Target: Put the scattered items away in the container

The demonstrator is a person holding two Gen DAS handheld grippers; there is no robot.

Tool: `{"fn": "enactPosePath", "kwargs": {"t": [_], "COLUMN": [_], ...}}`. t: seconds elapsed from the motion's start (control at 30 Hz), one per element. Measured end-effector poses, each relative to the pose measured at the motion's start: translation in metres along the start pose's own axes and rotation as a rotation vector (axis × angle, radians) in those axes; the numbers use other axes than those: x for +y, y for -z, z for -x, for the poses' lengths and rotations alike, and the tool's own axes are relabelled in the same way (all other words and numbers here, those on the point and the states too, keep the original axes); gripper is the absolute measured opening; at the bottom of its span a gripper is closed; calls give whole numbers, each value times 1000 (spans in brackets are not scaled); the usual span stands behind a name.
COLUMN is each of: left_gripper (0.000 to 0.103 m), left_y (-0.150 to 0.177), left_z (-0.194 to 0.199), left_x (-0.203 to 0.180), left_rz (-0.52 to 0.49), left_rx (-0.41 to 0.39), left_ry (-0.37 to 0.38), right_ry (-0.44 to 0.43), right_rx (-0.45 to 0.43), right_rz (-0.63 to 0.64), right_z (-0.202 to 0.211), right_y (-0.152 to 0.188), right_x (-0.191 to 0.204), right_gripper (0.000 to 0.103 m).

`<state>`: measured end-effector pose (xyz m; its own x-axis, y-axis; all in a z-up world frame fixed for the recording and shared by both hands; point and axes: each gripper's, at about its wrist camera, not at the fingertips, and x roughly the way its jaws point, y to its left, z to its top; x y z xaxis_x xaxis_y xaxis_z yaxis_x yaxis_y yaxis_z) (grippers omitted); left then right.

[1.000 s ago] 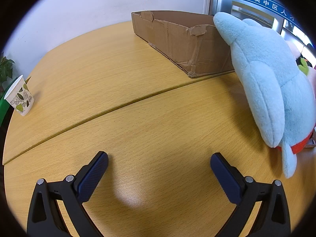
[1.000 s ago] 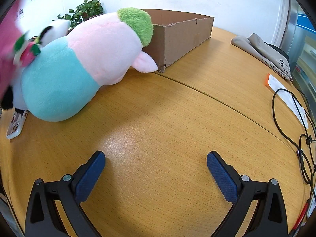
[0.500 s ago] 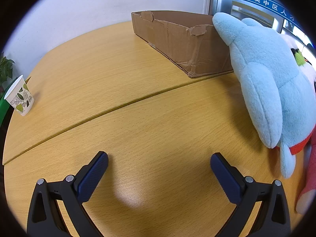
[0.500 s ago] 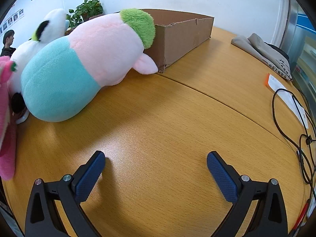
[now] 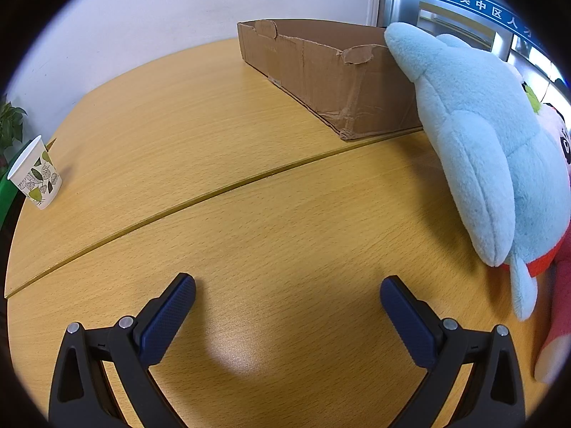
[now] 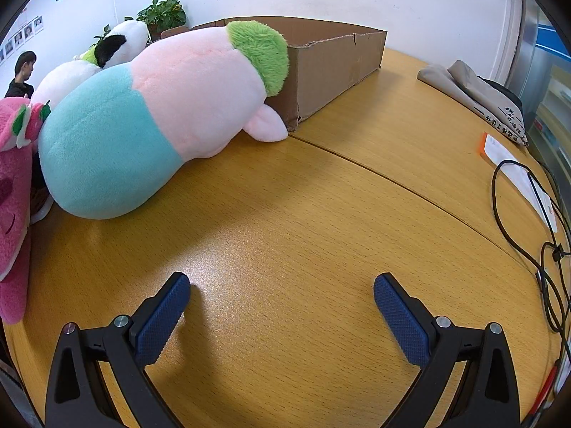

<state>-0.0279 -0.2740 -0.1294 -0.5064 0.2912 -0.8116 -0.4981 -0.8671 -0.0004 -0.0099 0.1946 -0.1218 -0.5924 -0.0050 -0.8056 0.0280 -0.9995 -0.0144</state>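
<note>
Pink plush (image 6: 12, 192) cut off left.

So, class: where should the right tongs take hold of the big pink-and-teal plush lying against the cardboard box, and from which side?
Grip the teal rear end of the pink-and-teal plush toy, coming from the open table side. It lies lengthwise, green-tufted head against the brown cardboard box, so that end is probably freest.

The cardboard box (image 6: 332, 64) stands at the far side of the table (image 6: 285, 221). The plush toy (image 6: 160, 114) lies left of the box, its head touching the box wall. The paper cup (image 5: 35, 174) stands at the table's left edge.
</note>
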Motion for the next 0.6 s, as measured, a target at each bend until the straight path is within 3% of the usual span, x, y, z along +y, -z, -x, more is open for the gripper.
{"fn": "enactPosePath", "kwargs": {"t": [0.4,0.53,0.6], "left_gripper": [103,102,102], "left_y": [-2,4,13], "left_z": [-1,6,24], "left_x": [0,-4,-4], "left_rz": [40,103,200], "left_rx": [0,10,-52], "left_ry": [-30,-64,-87], "right_ry": [0,28,40], "right_rx": [0,0,1], "right_rz": [-1,-39,-56], "right_z": [1,-1,1], "right_y": [1,-2,-1], "right_x": [2,5,8], "right_gripper": [103,103,103]}}
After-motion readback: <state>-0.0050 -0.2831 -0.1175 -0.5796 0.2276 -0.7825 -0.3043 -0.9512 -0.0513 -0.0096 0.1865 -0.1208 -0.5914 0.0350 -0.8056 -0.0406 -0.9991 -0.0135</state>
